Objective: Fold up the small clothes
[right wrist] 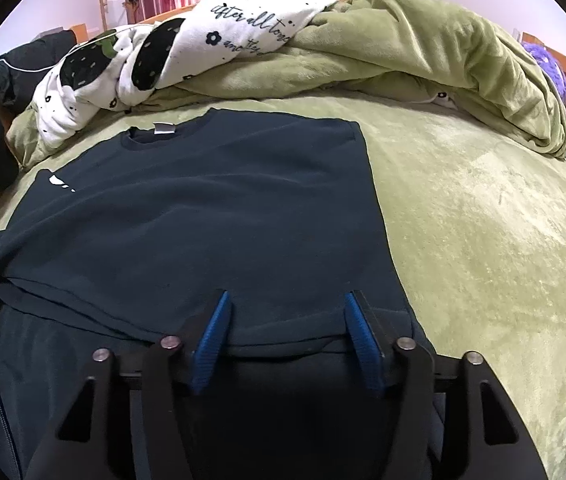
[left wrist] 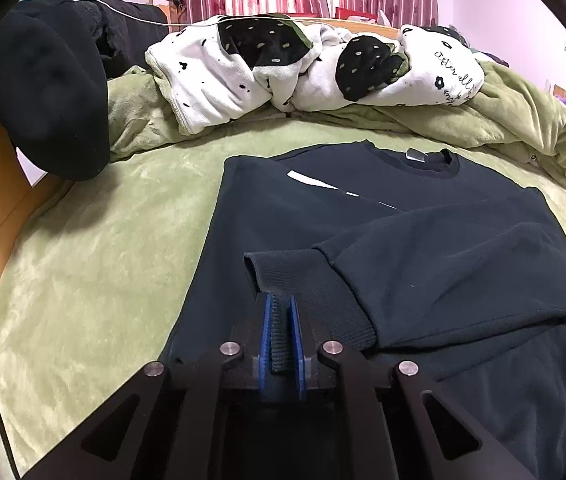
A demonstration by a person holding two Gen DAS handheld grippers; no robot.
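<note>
The dark sweatshirt [left wrist: 363,216] lies flat on the green bed cover [left wrist: 95,248], collar away from the cameras, with 1 sleeve folded across its body; to do this step well, I judge the cuff should be laid smooth and straight on the chest before it is let go, so no bulge is trapped under the next fold. The left gripper [left wrist: 280,304] is nearly closed and pinches the ribbed cuff [left wrist: 283,268] between its 2 blue pads. The right gripper [right wrist: 285,300] stands open and empty over the sweatshirt's near hem [right wrist: 283,342], cloth beneath its fingers, not between them.
</note>
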